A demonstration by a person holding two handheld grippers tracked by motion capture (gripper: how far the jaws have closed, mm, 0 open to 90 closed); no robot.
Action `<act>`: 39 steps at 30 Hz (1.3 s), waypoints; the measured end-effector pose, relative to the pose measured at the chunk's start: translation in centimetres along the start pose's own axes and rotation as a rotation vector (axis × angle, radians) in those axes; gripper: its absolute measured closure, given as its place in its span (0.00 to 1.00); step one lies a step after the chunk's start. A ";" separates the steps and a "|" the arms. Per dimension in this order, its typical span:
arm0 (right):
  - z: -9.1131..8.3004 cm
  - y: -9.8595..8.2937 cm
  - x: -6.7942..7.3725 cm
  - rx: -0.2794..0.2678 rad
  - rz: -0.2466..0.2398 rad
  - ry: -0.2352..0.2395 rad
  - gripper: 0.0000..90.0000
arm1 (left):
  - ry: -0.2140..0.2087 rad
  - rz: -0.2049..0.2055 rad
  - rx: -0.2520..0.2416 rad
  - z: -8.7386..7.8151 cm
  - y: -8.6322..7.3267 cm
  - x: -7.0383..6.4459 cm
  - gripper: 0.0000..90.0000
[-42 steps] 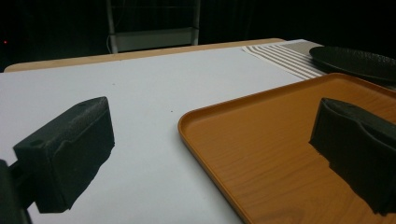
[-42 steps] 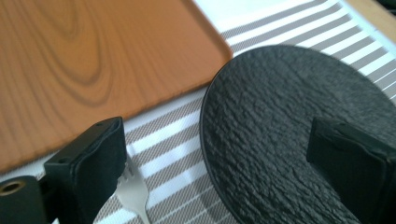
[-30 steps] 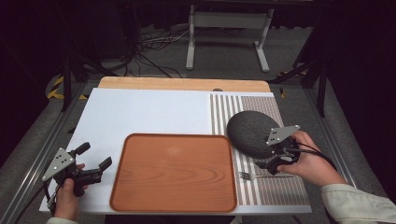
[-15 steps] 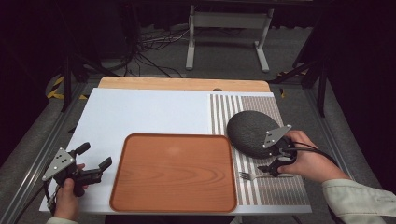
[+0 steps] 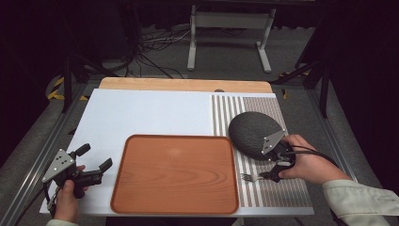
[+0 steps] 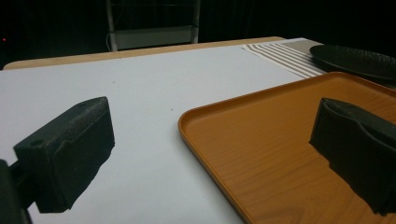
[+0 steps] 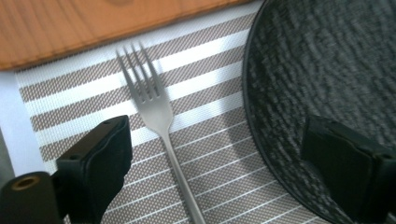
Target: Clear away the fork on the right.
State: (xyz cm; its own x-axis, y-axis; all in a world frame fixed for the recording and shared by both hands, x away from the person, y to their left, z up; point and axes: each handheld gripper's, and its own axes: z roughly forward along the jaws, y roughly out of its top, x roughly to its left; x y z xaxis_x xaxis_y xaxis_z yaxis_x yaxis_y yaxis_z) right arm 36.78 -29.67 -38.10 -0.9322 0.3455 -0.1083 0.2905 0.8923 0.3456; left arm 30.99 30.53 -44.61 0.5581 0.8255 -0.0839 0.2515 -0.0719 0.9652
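A metal fork [image 7: 159, 121] lies on the striped placemat [image 5: 263, 188], tines toward the wooden tray [image 5: 176, 172]; from above the fork [image 5: 248, 177] sits just right of the tray's edge. My right gripper [image 5: 277, 165] hovers over the fork's handle, open, jaws on either side of it and apart from it. One jaw overlaps the dark textured plate [image 5: 254, 134], and the plate [image 7: 322, 70] lies right of the fork. My left gripper [image 5: 94, 165] is open at the table's front left, beside the tray [image 6: 289, 140], holding nothing.
The white mat [image 5: 146, 113] covers the table's left and middle. A wooden strip [image 5: 183, 84] runs along the far edge. Beyond the table stand a metal stand [image 5: 228, 33] and floor cables [image 5: 155, 44].
My right gripper has dropped from the plate's near rim toward the fork and now brackets its handle. The left gripper has stayed put.
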 end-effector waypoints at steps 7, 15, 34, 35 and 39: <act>1.2 -0.4 0.2 0.072 -0.048 0.034 0.17 | -0.002 0.001 0.001 0.0 0.0 0.0 0.01; 2.2 -0.3 0.7 0.163 -0.131 0.090 0.35 | -0.003 0.001 0.000 0.0 0.0 -0.1 0.01; 3.3 0.0 0.8 0.385 -0.285 0.136 0.85 | -0.007 0.002 0.002 0.0 0.0 0.0 0.01; 3.3 0.0 0.7 0.396 -0.297 0.136 0.87 | -0.007 0.002 0.002 0.0 0.0 -0.1 0.01; 3.5 0.0 0.7 0.407 -0.320 0.145 0.93 | -0.007 0.003 0.001 -0.1 0.1 0.0 0.01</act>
State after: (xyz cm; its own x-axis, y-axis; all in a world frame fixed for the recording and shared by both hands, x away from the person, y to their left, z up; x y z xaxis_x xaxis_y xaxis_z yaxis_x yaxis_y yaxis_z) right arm 36.88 -28.44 -41.40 -0.9998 0.0194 -0.0093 0.0201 0.9969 -0.0761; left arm 30.93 30.53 -44.52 0.5641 0.8215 -0.0831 0.2510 -0.0748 0.9651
